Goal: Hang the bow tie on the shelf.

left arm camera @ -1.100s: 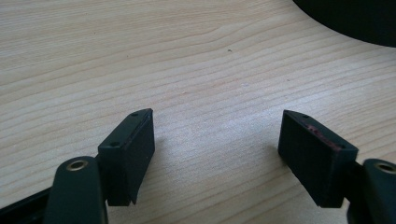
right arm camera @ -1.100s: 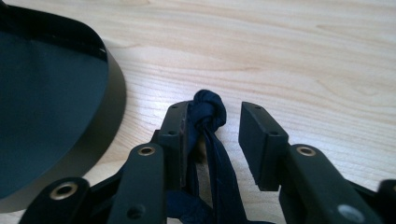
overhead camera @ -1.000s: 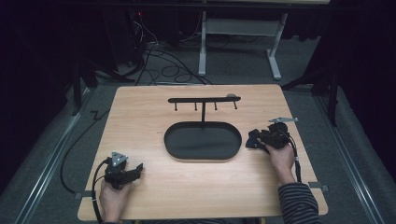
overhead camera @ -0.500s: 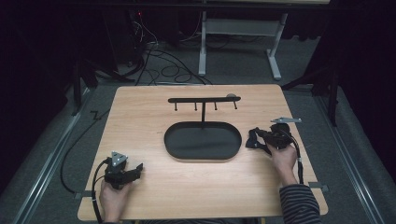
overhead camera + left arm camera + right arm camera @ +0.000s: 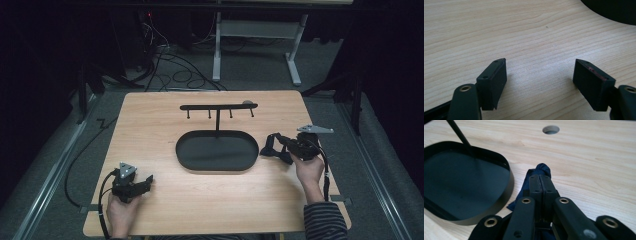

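Right gripper (image 5: 278, 146), high view: clamped on a dark blue fabric piece (image 5: 268, 149), held just off the right end of the black oval tray (image 5: 181, 146), low over the surface (image 5: 150, 130). Left gripper (image 5: 145, 181) near the front left corner, resting low, jaws apart, nothing in them. Hook bar (image 5: 218, 106) standing over the tray on its post, all four hooks bare. Progress, judging by that: pick-up done, hanging or placing not yet done, likely most of the job left

Left gripper view: left gripper (image 5: 540, 75) wide apart, bare wood of the surface (image 5: 524, 32) between the pads, touching nothing. Tray edge (image 5: 614, 10) at the top right corner, well apart

Right gripper view: right gripper (image 5: 540, 178) with jaws pressed together, fabric piece (image 5: 543, 168) bunched at the tips and hanging out underneath at the left. Tray rim (image 5: 509, 185) just beside the fabric, can't tell if touching. Tray itself with nothing in it. Post (image 5: 459, 132) rising at the top left, round hole (image 5: 551, 129) in the surface farther off
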